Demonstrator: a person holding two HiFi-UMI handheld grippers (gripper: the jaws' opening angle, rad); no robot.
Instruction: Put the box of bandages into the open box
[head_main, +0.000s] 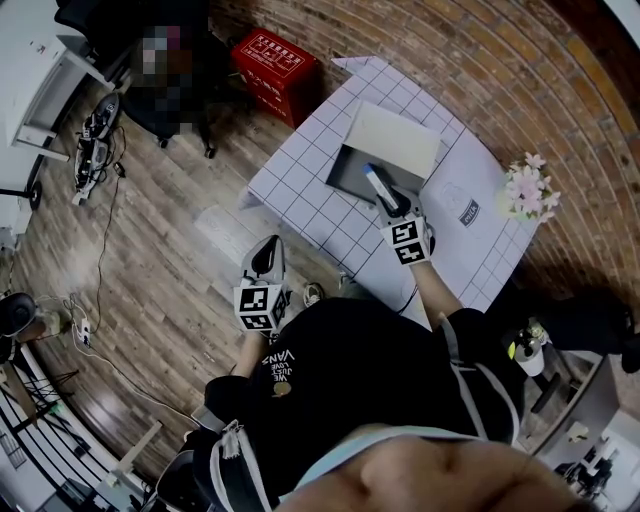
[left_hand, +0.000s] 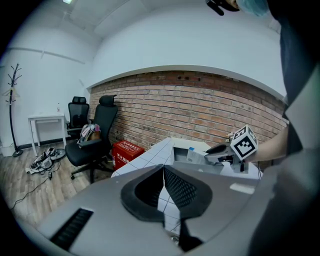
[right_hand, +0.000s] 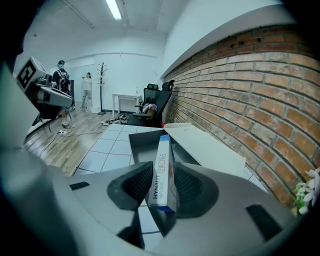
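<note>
The right gripper (right_hand: 161, 183) clamps the box of bandages (right_hand: 164, 154) edge-up between its pads, narrow end pointing ahead; the open box (right_hand: 144, 145) lies just ahead of and below its tips, lid flap beyond, on the tiled table (right_hand: 107, 150); the left gripper (left_hand: 163, 186) has its tips together, empty, off the table's edge
</note>
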